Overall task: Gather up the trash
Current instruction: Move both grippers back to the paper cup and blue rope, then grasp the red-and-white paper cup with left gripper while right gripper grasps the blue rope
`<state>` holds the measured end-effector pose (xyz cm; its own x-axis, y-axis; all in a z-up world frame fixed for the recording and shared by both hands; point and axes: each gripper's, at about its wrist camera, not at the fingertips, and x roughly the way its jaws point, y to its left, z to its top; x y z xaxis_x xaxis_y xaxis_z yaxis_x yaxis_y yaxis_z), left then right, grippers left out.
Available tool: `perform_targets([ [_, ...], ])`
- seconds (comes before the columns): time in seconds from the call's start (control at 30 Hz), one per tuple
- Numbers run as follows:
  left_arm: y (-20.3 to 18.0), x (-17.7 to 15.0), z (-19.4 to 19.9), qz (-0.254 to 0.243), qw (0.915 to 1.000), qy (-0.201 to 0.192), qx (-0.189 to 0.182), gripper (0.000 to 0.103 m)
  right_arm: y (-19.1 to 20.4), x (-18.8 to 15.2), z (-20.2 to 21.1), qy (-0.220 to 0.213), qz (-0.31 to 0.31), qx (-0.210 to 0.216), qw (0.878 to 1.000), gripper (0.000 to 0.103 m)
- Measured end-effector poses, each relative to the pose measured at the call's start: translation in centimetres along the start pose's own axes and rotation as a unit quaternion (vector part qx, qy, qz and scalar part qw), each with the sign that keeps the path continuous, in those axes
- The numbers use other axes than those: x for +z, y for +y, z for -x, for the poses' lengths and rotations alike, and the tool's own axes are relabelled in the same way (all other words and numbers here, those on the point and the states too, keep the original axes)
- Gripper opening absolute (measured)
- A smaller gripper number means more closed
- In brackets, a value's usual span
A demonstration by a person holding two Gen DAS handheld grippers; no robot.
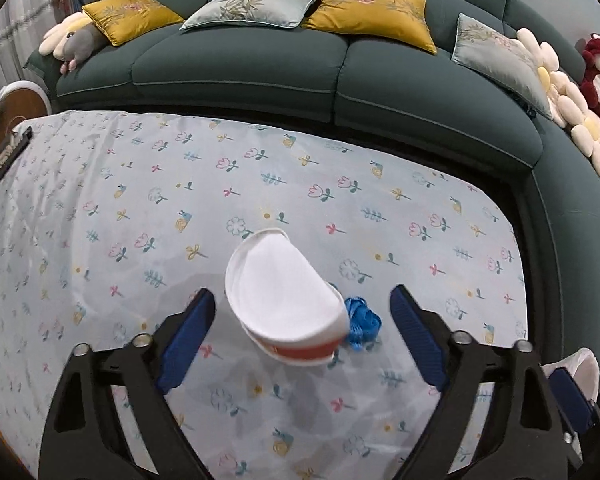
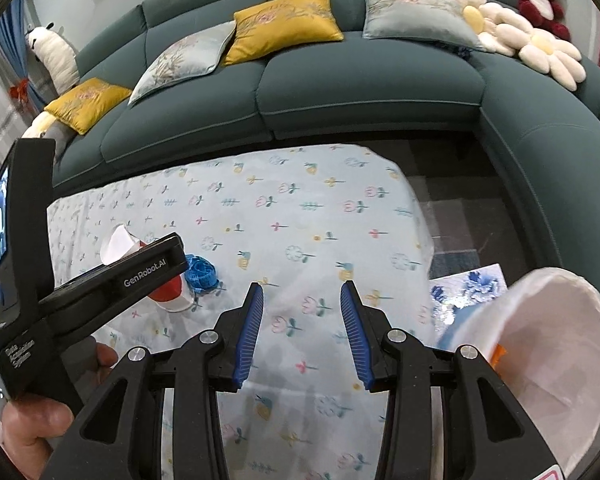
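Left gripper [image 1: 302, 334] wide open, holding nothing, straddling squashed empty white paper cup with red band [image 1: 284, 300]; crumpled blue netting [image 1: 362, 322] touching cup; right gripper [image 2: 302, 334] half-open, empty

Between the left tongs [image 1: 302, 312] lies a white paper cup [image 1: 284, 300] with an orange-red band near its base, and just to its right a bright blue crumpled scrap [image 1: 362, 318]. Under both tongs the counter [image 1: 140, 184] wears a pale blue cloth printed with pink tulips, yellow snails and teal sprigs. Both tongs are black with ribbed blue pads [image 2: 250, 332]. Beyond them, the sofa [image 1: 240, 60] is dark teal, bearing mustard-yellow cushions [image 1: 374, 14] and silvery grey ones [image 1: 256, 4] with floral embroidery.
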<state>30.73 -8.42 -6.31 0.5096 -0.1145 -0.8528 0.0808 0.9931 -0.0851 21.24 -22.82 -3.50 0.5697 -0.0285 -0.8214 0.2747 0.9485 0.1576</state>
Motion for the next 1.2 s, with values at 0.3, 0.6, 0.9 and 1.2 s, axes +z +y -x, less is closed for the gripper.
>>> perform_targets([
  [0.3, 4.3, -0.5, -0.5, 0.021, 0.9993, 0.012, -0.030, 0.055, 3.2, 0.3, -3.2, 0.022, 0.022, 0.024, 0.999, 0.040],
  [0.6, 8.8, -0.5, 0.0, 0.066, 0.9969, 0.013, -0.041, 0.054, 7.3, 0.8, -7.0, 0.046, 0.039, 0.048, 0.997, 0.040],
  [0.9, 9.7, -0.4, 0.2, 0.073, 0.9963, 0.012, -0.044, 0.054, 8.6, 0.6, -9.6, 0.062, 0.047, 0.037, 0.996, 0.028],
  [1.2, 8.4, -0.5, 2.0, 0.066, 0.9965, 0.006, -0.052, 0.054, 7.5, 1.4, -5.7, 0.027, 0.041, 0.040, 0.998, 0.024],
])
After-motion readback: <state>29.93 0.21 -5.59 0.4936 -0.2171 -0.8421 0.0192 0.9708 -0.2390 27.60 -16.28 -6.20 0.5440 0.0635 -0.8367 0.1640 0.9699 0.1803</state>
